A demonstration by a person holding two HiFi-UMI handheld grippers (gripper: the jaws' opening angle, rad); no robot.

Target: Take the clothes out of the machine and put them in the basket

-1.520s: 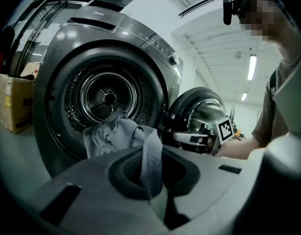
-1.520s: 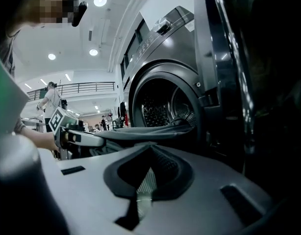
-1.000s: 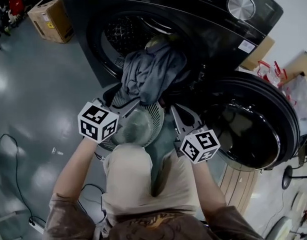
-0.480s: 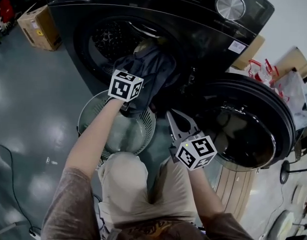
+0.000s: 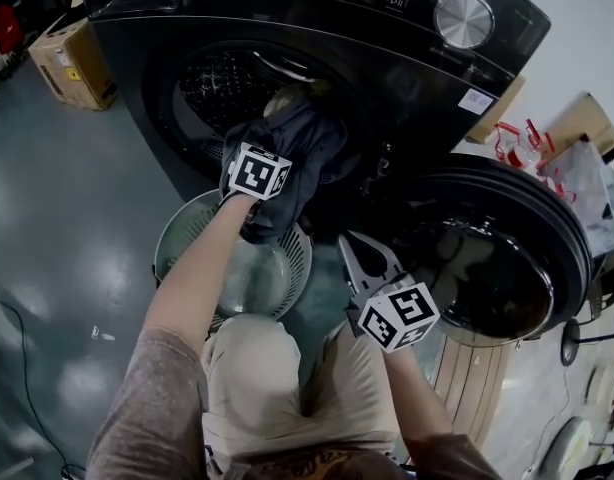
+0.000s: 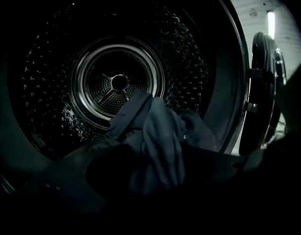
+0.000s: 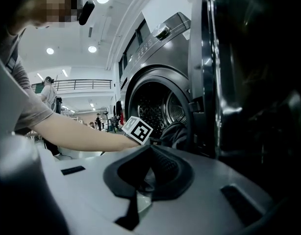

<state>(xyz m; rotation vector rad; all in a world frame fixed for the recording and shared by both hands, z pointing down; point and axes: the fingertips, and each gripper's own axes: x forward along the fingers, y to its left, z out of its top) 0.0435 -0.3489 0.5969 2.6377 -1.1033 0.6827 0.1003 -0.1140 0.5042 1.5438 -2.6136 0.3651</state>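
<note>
Right gripper [image 7: 149,150] sits low by the person's knee, in front of the open door [image 5: 517,258]; its fingers are together with nothing between them. Just past the knees, the round slatted basket [image 5: 182,243] stands on the floor directly under the drum mouth, and its pale bottom shows through the middle. The lower end of the dark grey garment [image 5: 302,143] hangs down over the basket's far rim, while the rest of it is bunched on the lip of the machine [image 5: 407,58]. So the cloth is half out of the drum and not in the basket. Left gripper [image 6: 155,155] is at the drum mouth, pointing in and slightly down. Its jaws have just been closing and stand apart with a fold of that garment between them, and dark gaps show on both sides of the fold. A paler piece [image 5: 285,98] shows just behind the grey one. Deeper in, the drum [image 6: 116,82] shows its bare dimpled wall and back hub. The door is swung out to the right of the machine. A cardboard box [image 5: 72,63] sits on the floor off to the machine's left.
</note>
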